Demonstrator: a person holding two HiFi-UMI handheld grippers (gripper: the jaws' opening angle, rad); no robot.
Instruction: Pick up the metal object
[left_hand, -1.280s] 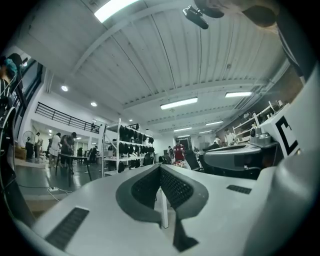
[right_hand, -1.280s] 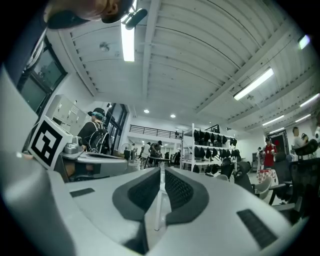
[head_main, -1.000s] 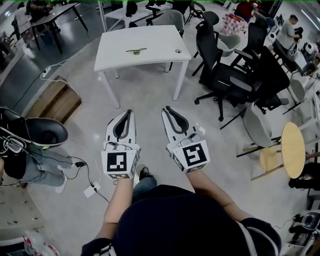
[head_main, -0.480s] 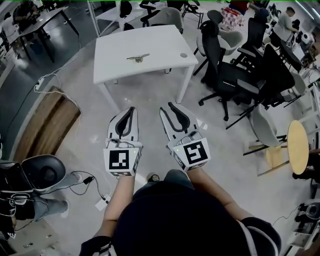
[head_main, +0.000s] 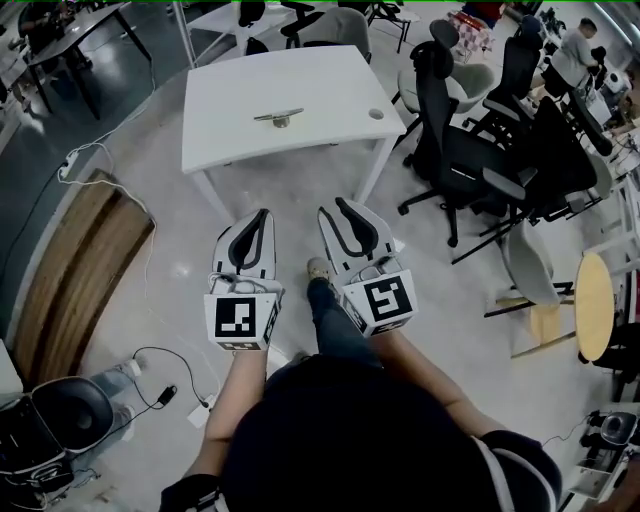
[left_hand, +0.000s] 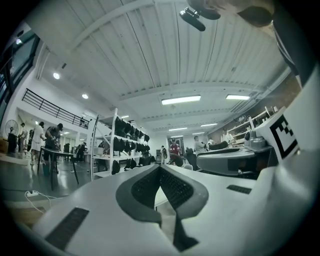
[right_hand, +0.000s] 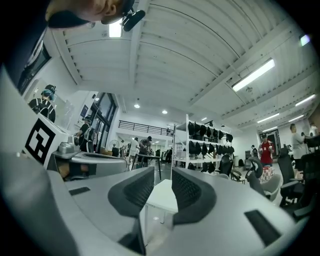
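The metal object (head_main: 279, 117), a slim bar on a small round base, lies near the middle of the white table (head_main: 240, 135) at the top of the head view. Both grippers are held side by side over the floor, well short of the table and pointing toward it. My left gripper (head_main: 263, 214) (left_hand: 160, 169) has its tips touching and holds nothing. My right gripper (head_main: 332, 206) (right_hand: 163, 172) shows a narrow gap between its pads, with nothing in it. A corner of the white table (right_hand: 162, 197) shows through that gap. Neither gripper view shows the metal object.
Black office chairs (head_main: 470, 160) crowd the table's right side, with a grey chair (head_main: 525, 262) and a round wooden table (head_main: 592, 305) nearer me. A wooden floor strip (head_main: 75, 280) and cables (head_main: 165, 365) lie at left. The person's shoe (head_main: 318, 269) is between the grippers.
The person has walked forward, so the table and metal object sit closer and larger. Both grippers keep the same pose and jaw state.
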